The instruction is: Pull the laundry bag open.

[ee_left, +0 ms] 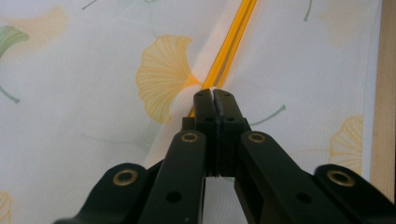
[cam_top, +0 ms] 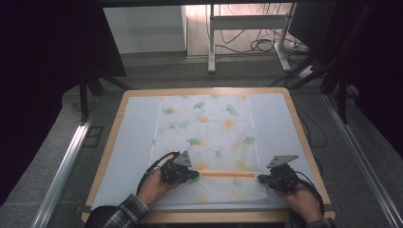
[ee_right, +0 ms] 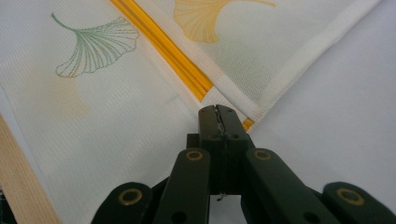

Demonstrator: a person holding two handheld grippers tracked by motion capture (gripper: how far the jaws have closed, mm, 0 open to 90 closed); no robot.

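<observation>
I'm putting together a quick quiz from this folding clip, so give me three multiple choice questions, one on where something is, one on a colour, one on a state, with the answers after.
1. Where does the orange stripe lie on the leaf-print cloth?
A. along the far edge
B. across the near part, between the two grippers
C. down the left side

2. What colours are the printed leaves?
A. red and blue
B. black only
C. green and yellow-orange

3. How do the jaws of the left gripper stand?
A. closed together at the cloth's folded edge
B. wide open above the cloth
C. closed on a pen

Answers: 1 B, the high view shows the stripe running from the left gripper to the right gripper. 2 C, green and yellow-orange leaves show in all views. 3 A, the left gripper view shows its jaws meeting where the stripe ends.
</observation>
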